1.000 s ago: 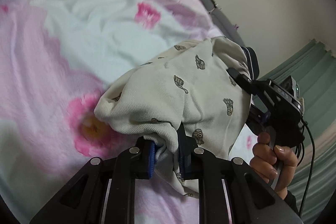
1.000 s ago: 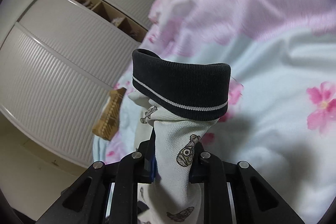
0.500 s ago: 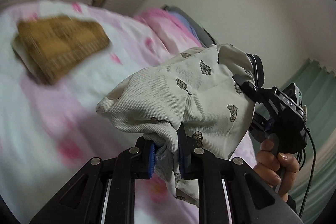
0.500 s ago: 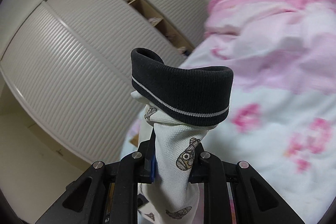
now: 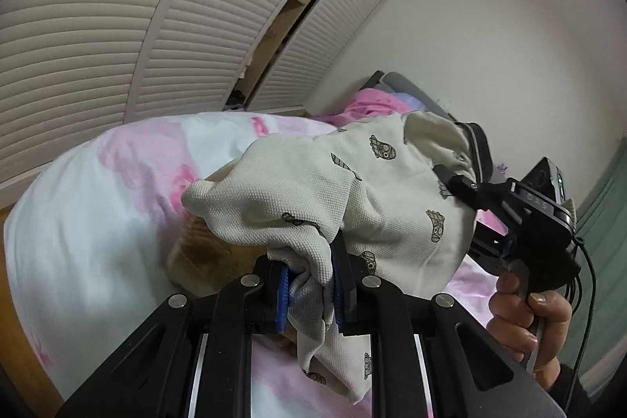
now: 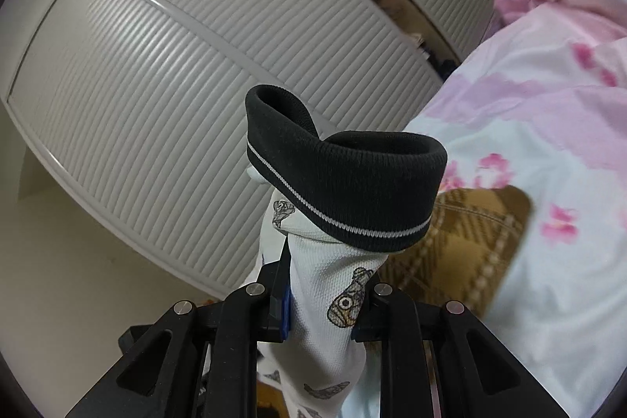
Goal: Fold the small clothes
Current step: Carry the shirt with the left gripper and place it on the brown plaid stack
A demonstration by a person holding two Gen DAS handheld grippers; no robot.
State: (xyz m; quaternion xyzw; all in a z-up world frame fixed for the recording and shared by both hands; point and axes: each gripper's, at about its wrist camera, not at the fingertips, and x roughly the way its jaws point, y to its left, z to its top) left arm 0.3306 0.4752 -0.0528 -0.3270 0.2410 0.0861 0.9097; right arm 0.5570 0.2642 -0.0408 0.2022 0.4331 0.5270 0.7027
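Swung away from the bed's middle toward its side edge since a second ago: louvred wardrobe doors [image 5: 117, 26] now fill the upper half of both views where pink quilt filled them before. Carried along unchanged, held up off the bed between both tools: small cream printed garment [image 5: 352, 198] with a dark ribbed waistband [image 6: 345, 183]. Left gripper [image 5: 313, 285] clenched on a bunched fold of the cream fabric, blue pads pressing both sides, a loose tail hanging below the jaws. Right gripper [image 6: 321, 300] clenched on the cloth just under the waistband, which stands up above the jaws as an open loop. Seen from the left view, right tool at the garment's far end, with a hand [image 5: 525, 316] wrapped round its handle. Below the garment, flowered pink-and-white quilt [image 5: 98, 206], its rounded edge dropping off at the left to a strip of wooden floor. On the quilt, just beneath the hanging cloth, a tan plaid folded piece [image 6: 462, 253], partly hidden. Plain wall and open air above and to the right.
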